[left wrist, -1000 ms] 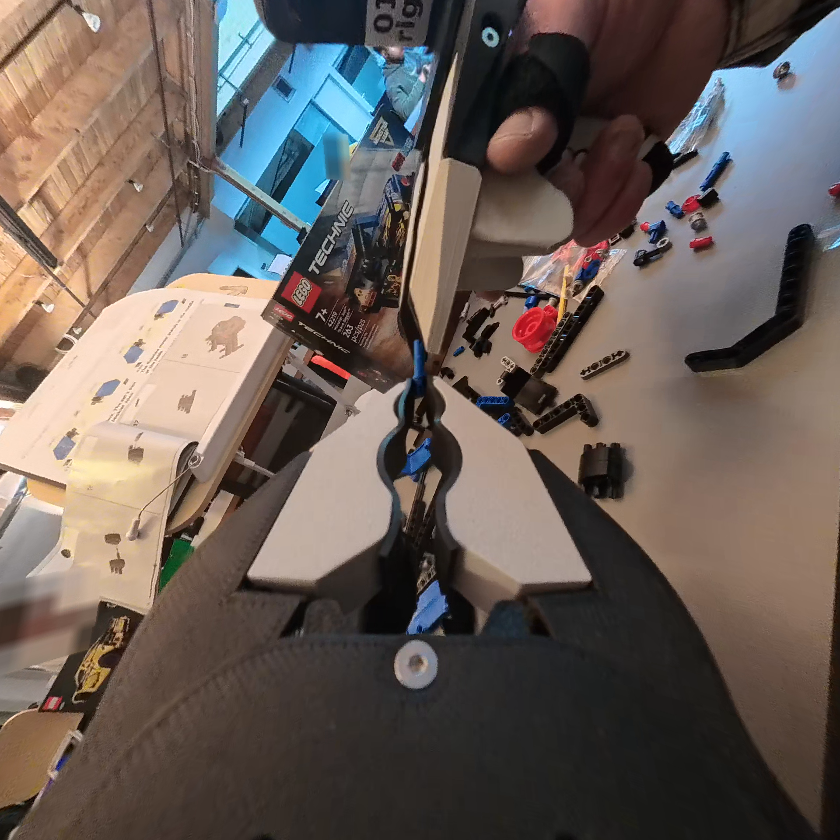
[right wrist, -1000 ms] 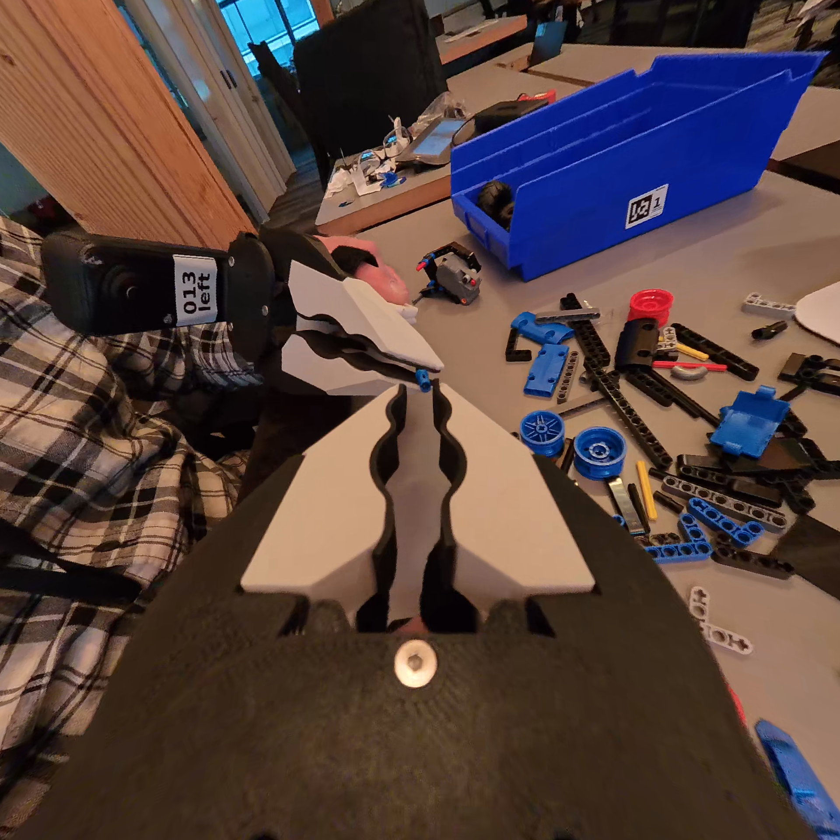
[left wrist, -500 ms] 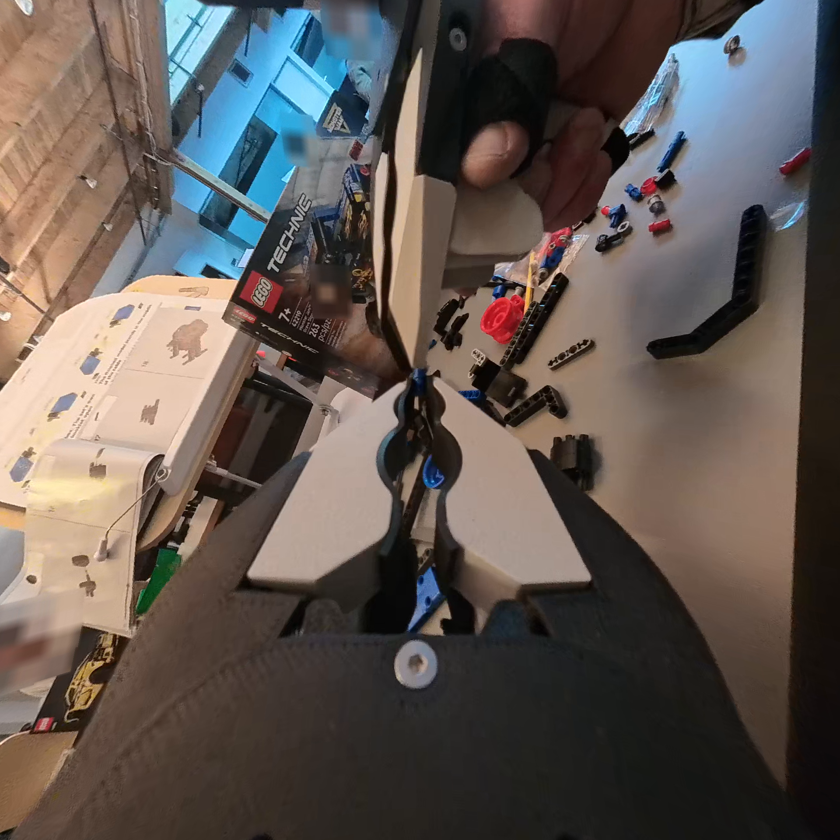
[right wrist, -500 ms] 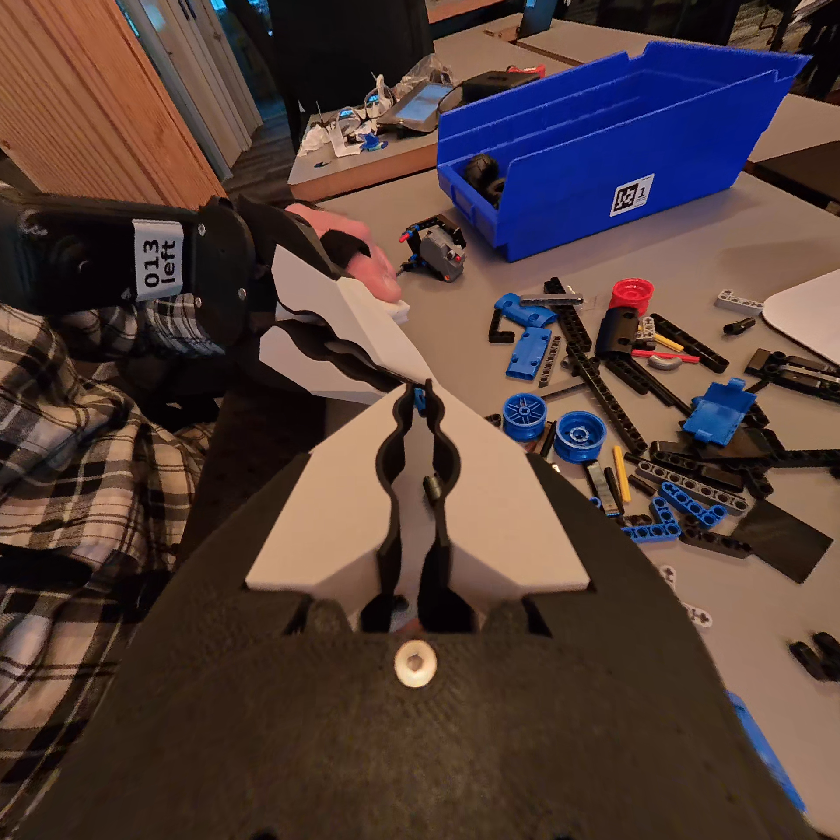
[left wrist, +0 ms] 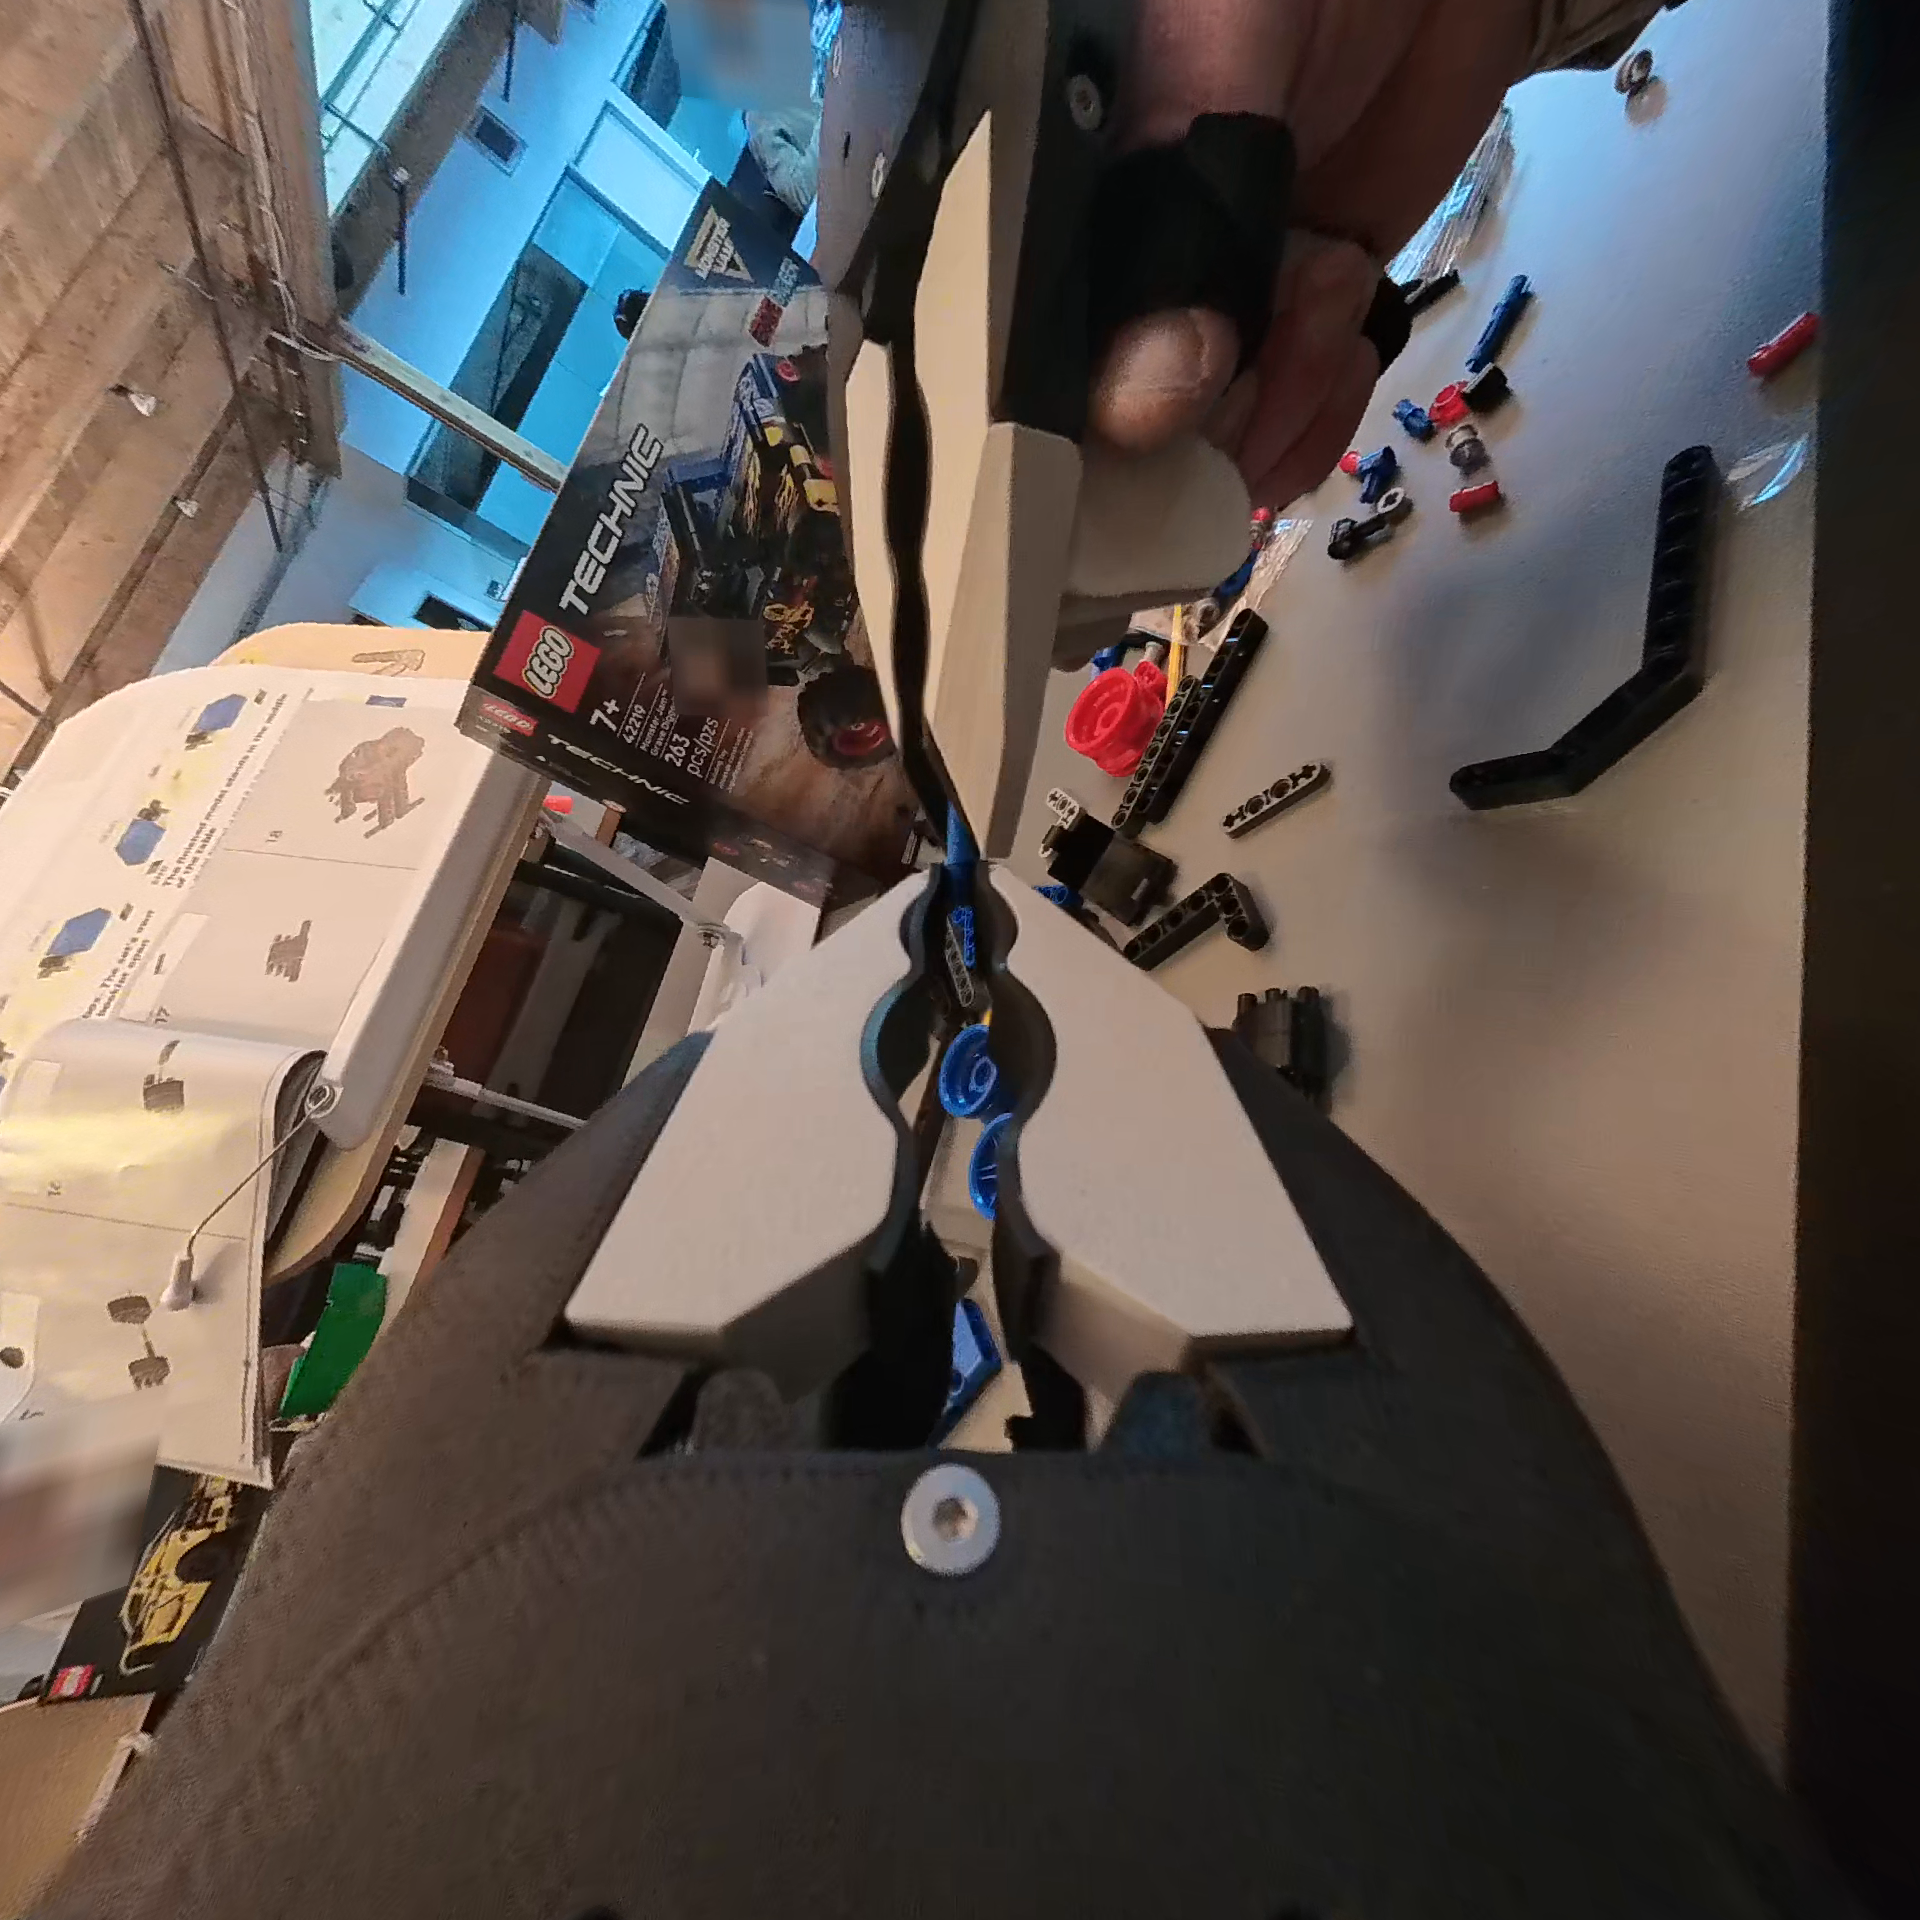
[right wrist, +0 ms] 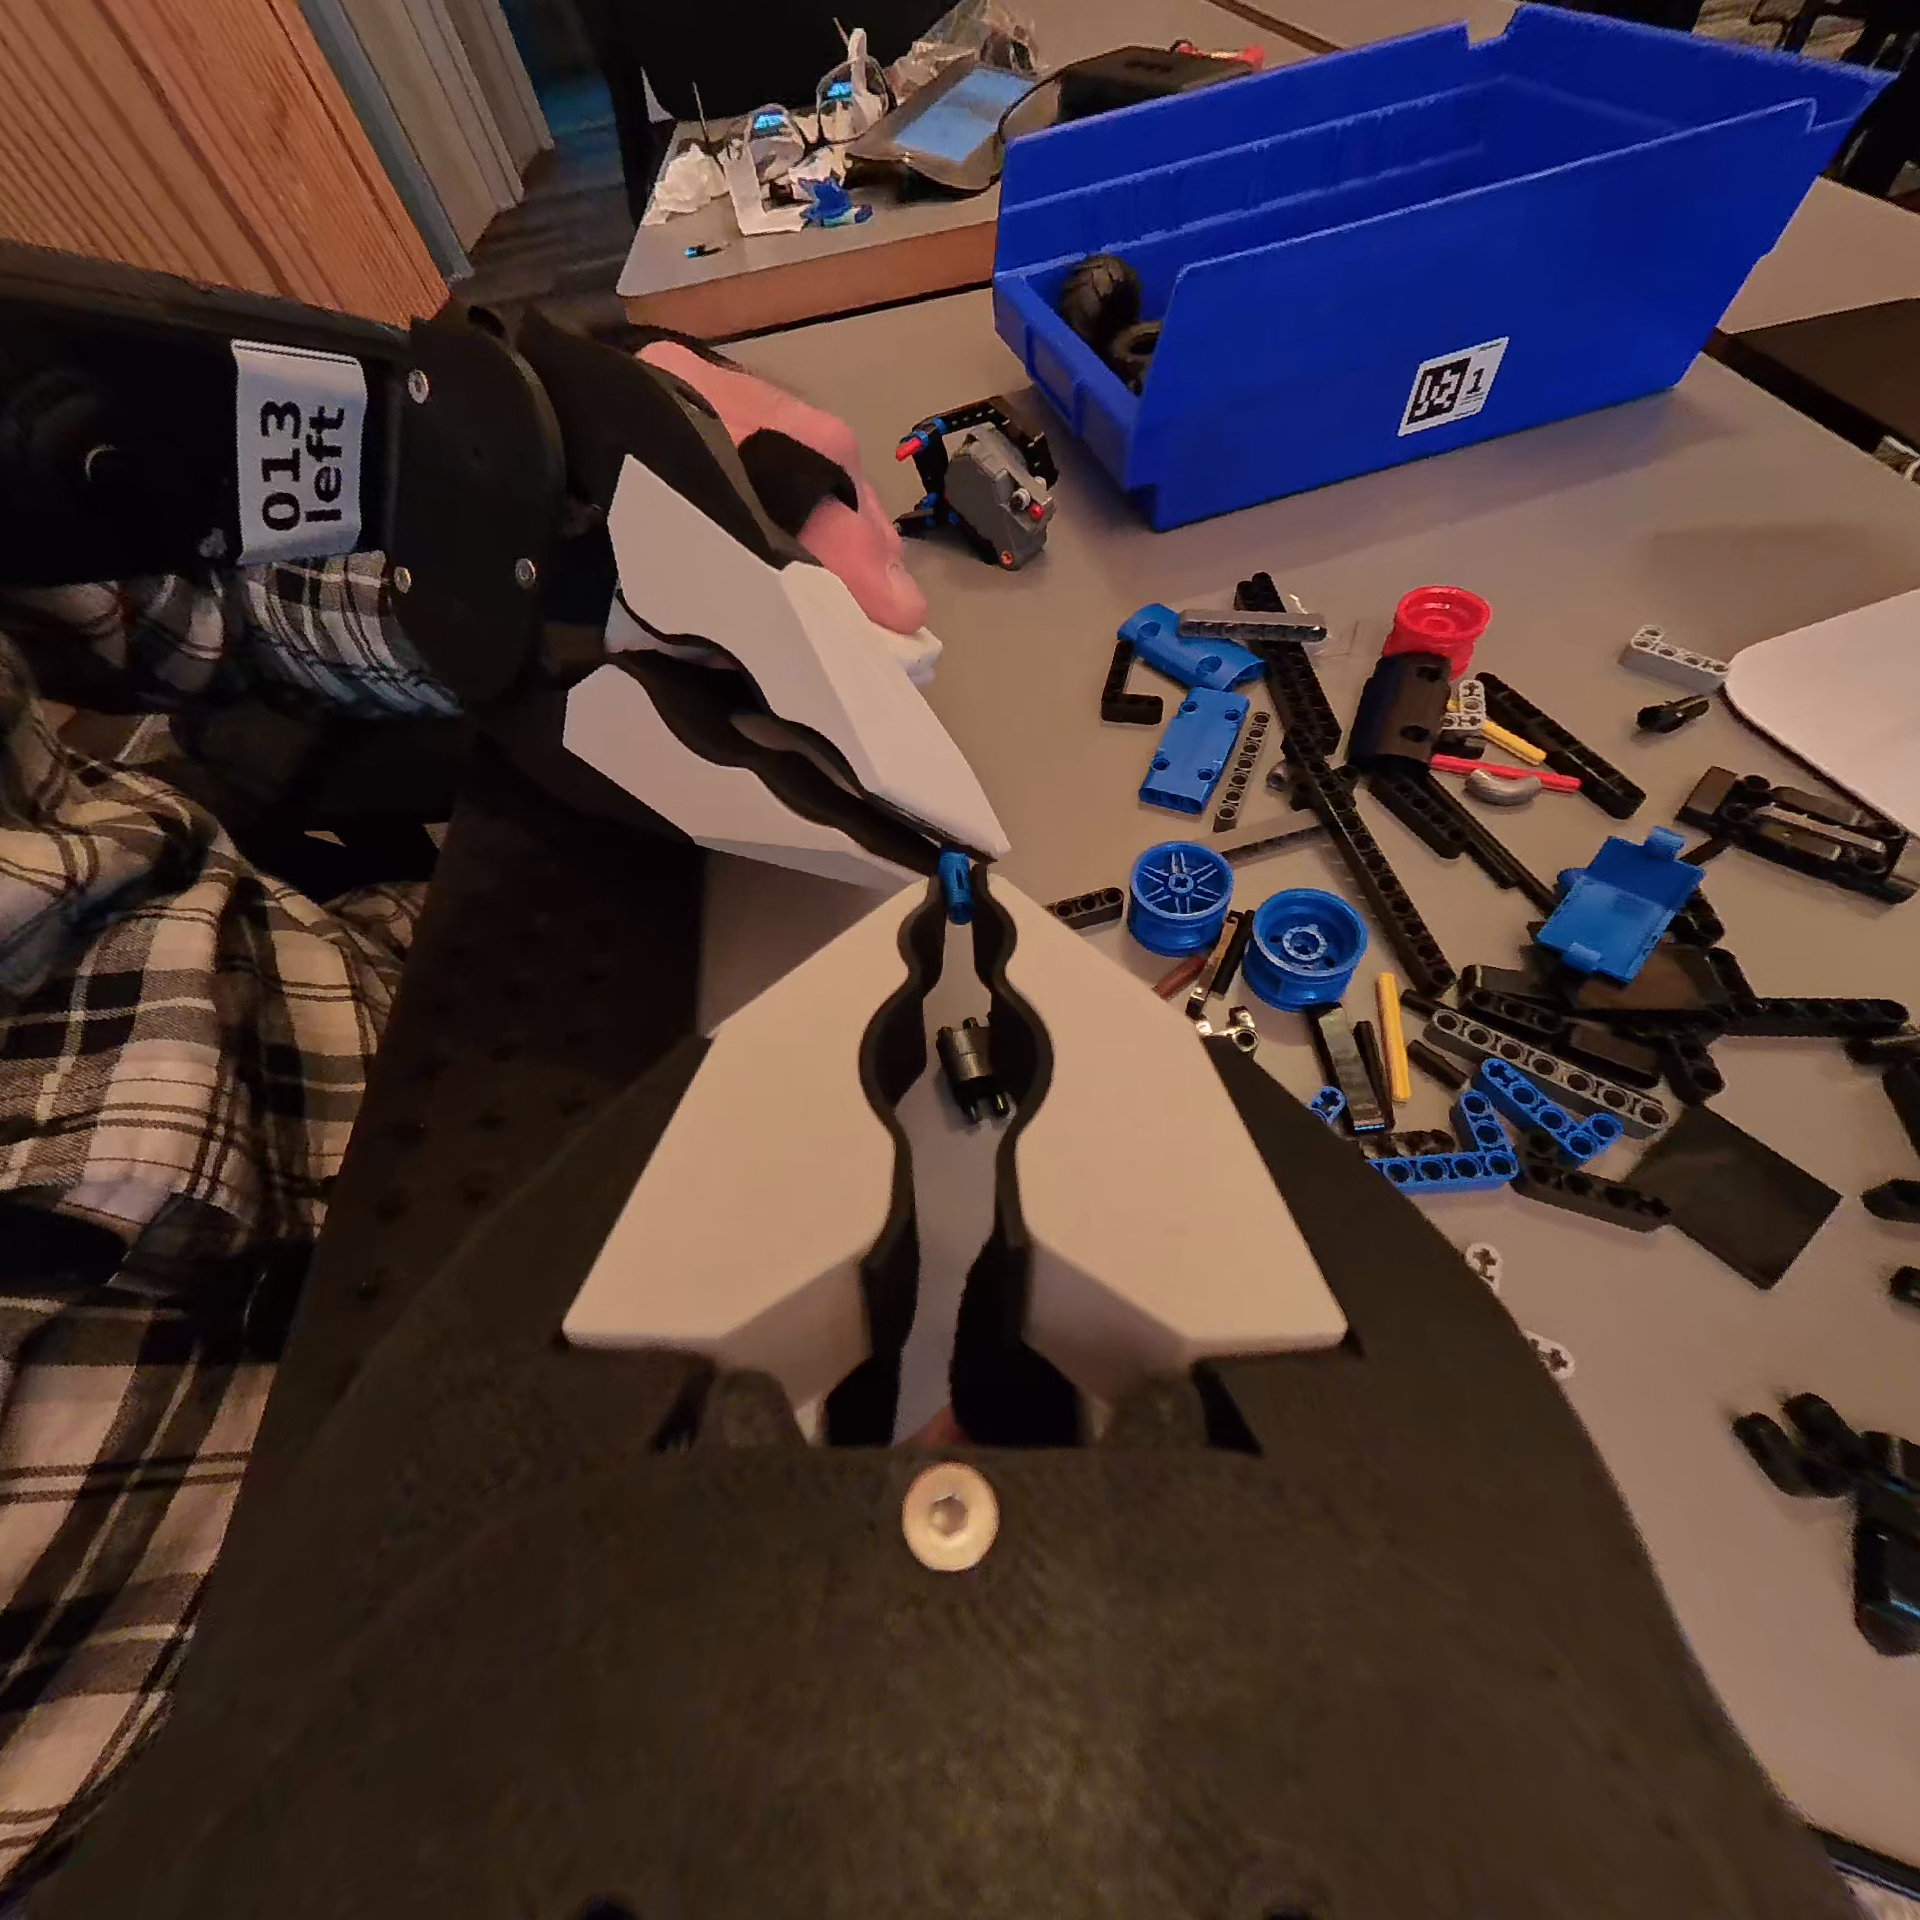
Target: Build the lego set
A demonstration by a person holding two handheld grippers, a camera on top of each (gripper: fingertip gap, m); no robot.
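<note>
A small blue pin (left wrist: 954,847) is pinched between the tips of both grippers, above the table's near edge. My left gripper (left wrist: 961,883) is shut on one end of it. My right gripper (left wrist: 951,810) comes in from above in the left wrist view and meets it tip to tip. In the right wrist view the blue pin (right wrist: 954,888) sits in the tips of my right gripper (right wrist: 956,888), and my left gripper (right wrist: 971,842) reaches in from the upper left. A black pin (right wrist: 971,1065) lies on the table, seen through the right jaws.
Loose parts cover the grey table (right wrist: 1558,540): two blue wheels (right wrist: 1179,899), a red wheel (right wrist: 1439,623) and black beams (right wrist: 1351,831). A blue bin (right wrist: 1403,260) and a small grey assembly (right wrist: 987,488) stand behind. The set's box (left wrist: 675,623) and an instruction booklet (left wrist: 260,831) are at left. Only a small space, under 4 cm, lies between the two pairs of fingers. From either gripper's tips it is about 25 cm to the red wheel (right wrist: 1439,623).
The right gripper's tips have closed in on the blue pin that stuck out of the left gripper. They were a short way from it a second ago. Both views have tilted a little.
</note>
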